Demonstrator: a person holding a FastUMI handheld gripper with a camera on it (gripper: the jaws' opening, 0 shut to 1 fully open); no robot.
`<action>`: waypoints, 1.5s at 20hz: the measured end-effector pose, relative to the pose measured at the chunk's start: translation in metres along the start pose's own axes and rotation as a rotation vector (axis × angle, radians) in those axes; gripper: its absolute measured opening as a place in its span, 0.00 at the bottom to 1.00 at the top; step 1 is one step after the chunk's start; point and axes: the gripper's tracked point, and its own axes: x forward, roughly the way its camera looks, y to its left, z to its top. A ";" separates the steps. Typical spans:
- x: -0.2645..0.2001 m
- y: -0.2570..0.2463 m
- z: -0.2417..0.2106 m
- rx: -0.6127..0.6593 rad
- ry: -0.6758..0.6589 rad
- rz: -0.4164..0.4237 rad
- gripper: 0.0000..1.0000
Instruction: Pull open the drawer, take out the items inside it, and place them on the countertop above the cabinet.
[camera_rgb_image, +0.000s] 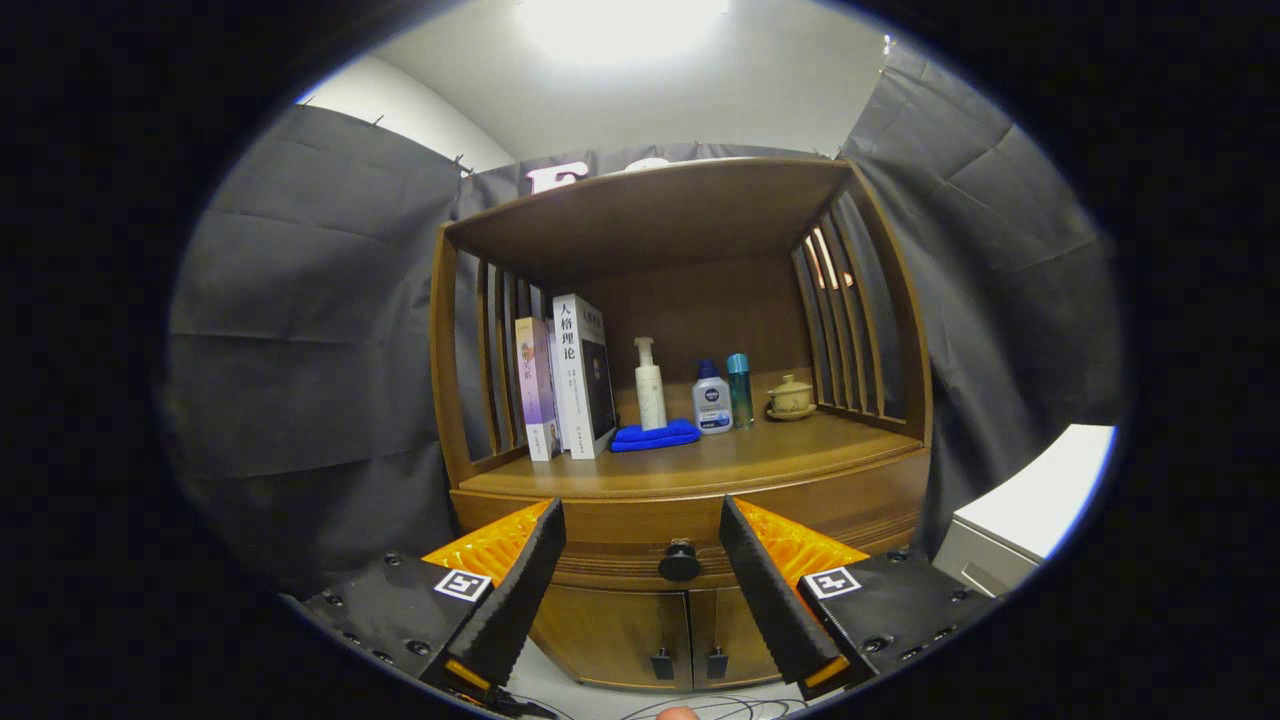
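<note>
- A wooden cabinet (680, 300) stands ahead of the tool against the booth's dark cloth wall, with slatted sides and a roofed open shelf space over its top
- Its surface (760, 455) carries a row of things set toward the back
- The drawer (610, 525) runs across the cabinet front just under the surface and is closed; what lies inside it cannot be seen
- Two lower doors (640, 630) sit beneath the drawer, each with a small dark handle
- The tool (640, 520) is wide open and holds nothing; its two fingers flank the drawer front without touching it
- Upright books (570, 385) stand at the left end of the surface
- A folded blue cloth (655, 436) lies just right of the books
- A white pump bottle (650, 390) stands at the back of the cloth
- A squat white bottle with a blue cap (712, 400) and a slim teal bottle (740, 390) stand side by side to the right
- A small lidded cup on a saucer (791, 398) sits farthest right
- The round dark drawer knob (679, 563) sits between the fingers, beyond their tips
</note>
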 end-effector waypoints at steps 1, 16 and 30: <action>0.011 -0.001 -0.005 -0.011 0.019 0.001 0.98; 0.096 -0.020 -0.078 -0.057 0.212 -0.049 0.98; 0.113 -0.032 -0.111 -0.038 0.312 -0.093 0.61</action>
